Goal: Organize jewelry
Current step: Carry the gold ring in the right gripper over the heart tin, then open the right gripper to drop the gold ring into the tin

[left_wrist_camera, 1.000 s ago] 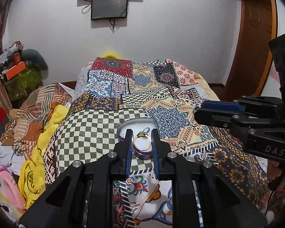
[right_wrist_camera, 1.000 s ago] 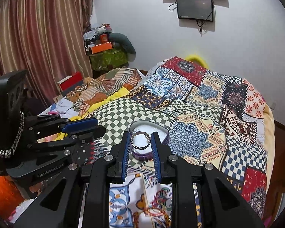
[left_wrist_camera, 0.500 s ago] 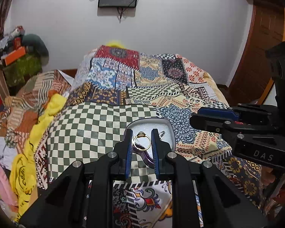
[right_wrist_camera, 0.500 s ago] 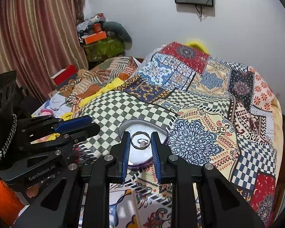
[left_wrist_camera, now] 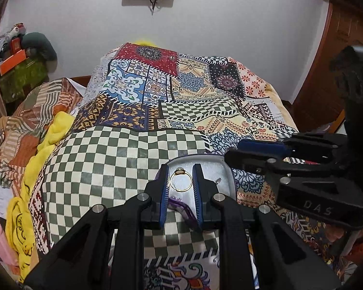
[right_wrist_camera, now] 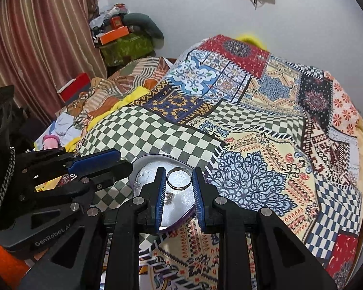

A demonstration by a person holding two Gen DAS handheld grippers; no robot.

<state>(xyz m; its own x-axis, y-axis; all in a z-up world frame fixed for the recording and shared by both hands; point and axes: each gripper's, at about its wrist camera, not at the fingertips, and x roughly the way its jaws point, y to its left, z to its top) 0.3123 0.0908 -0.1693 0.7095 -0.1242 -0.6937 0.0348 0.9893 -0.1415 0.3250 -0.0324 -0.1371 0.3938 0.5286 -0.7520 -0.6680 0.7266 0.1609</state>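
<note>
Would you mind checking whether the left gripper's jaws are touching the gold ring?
Touching: the left wrist view shows the gold ring pinched between the left gripper's jaws.

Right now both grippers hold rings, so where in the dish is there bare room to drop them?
The dish is bare in its middle, right under the silver ring. Its left edge is crowded with small earrings, and another piece lies near the left finger of the right gripper. In the left view, the floor under the gold ring looks clear.
</note>
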